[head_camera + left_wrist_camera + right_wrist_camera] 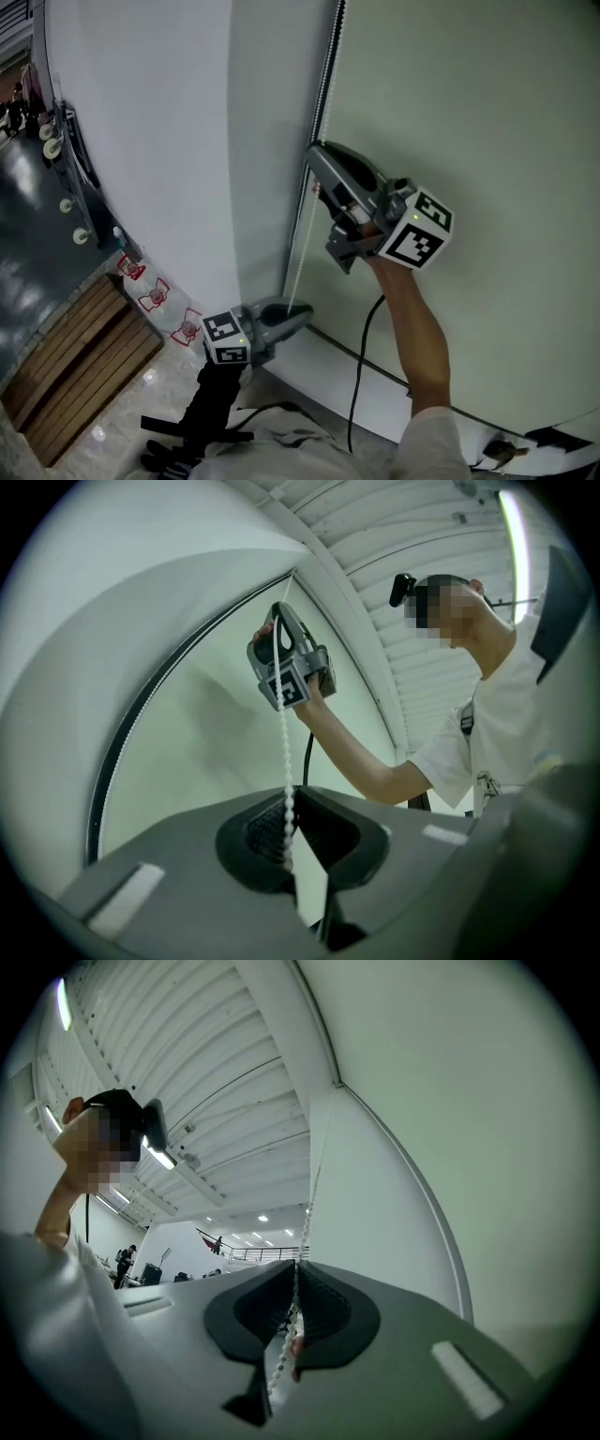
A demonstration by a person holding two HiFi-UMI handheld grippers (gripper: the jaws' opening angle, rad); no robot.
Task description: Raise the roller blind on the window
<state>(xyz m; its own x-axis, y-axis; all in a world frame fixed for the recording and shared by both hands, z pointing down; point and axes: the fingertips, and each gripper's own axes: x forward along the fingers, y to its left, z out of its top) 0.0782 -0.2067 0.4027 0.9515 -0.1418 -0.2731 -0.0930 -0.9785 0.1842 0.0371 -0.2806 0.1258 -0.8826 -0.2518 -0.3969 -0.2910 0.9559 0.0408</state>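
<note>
One roller blind (469, 112), pale and smooth, hung down over the window and filled the right of the head view. One white curved panel (159, 141) stood just beside it on the left. Below that, on the glossy floor (112, 412), lay one wooden slatted platform (75, 356).

Two grippers were at work. The right gripper (317, 155) was up against the blind's left edge, and its bare forearm (412, 328) crossed the lower part of the fabric. The left gripper (298, 317) sat well below it, near the foot of the blind. One black cable (361, 356) trailed down from the right gripper across the blind.

One white bead chain (302, 248) ran along the blind's left edge, stretched straight between the two grippers. Each gripper's fingers were closed on it, pinching the beads between the ribbed pads.

Three small red-marked pieces (155, 295), too small to identify, lay in a row on the floor at the panel's foot.
</note>
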